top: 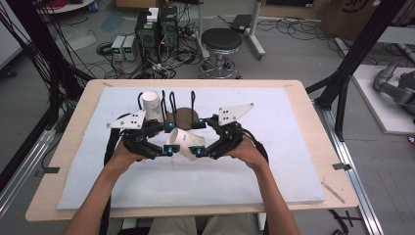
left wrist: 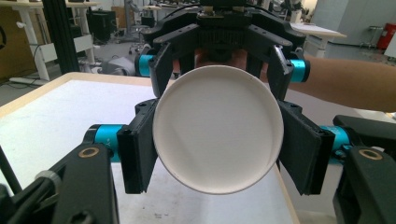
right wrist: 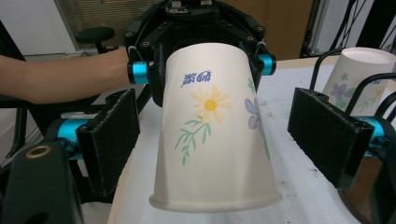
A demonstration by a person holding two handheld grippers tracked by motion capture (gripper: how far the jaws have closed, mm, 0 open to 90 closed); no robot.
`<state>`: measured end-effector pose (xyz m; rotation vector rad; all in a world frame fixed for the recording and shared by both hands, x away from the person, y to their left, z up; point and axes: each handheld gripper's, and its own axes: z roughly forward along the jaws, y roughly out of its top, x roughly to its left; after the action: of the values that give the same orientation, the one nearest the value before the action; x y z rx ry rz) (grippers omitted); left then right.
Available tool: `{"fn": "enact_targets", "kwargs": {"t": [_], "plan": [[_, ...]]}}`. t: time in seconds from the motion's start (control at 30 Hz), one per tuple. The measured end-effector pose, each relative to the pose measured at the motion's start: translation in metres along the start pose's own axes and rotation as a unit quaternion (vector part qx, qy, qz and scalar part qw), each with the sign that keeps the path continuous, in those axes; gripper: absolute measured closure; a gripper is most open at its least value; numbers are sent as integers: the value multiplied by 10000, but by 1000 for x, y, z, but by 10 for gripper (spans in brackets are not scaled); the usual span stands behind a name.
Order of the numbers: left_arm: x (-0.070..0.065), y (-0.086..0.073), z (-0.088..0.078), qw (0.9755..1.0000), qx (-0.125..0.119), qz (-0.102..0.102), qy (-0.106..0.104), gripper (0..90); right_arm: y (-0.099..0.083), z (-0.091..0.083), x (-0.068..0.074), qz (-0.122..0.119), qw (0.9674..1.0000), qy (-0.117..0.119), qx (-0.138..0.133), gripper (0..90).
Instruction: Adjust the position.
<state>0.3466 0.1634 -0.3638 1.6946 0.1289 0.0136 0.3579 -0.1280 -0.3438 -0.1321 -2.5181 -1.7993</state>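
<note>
A paper cup (top: pixel 187 141) printed with flowers lies on its side in the air between both grippers, over the white mat. My left gripper (top: pixel 168 139) is shut on its narrow base end; the left gripper view looks straight at the round white base (left wrist: pixel 218 130), with a pad (left wrist: pixel 136 156) against each side. My right gripper (top: pixel 199 137) stands open around the wide rim end, and its pads (right wrist: pixel 327 135) sit apart from the cup's wall (right wrist: pixel 212 126). A second flowered cup (top: pixel 152 105) sits base up on a prong of the wire rack (top: pixel 182 116).
The rack's black wire prongs rise from a brown round base just behind the grippers. The white mat (top: pixel 274 161) covers most of the wooden table (top: pixel 318 152). A stool (top: pixel 221 41), computer boxes and cables stand on the floor beyond the far edge.
</note>
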Motion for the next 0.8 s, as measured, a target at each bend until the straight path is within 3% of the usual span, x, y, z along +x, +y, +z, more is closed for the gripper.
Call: {"fn": "enact_targets", "kwargs": {"t": [0.67, 0.8], "plan": [[-4, 9, 3, 9999, -103, 92, -92, 353, -6, 16, 0, -6, 9995, 243, 179, 187], [-5, 10, 1, 9998, -120, 97, -95, 352, -7, 17, 1, -64, 9994, 274, 222, 252]]}}
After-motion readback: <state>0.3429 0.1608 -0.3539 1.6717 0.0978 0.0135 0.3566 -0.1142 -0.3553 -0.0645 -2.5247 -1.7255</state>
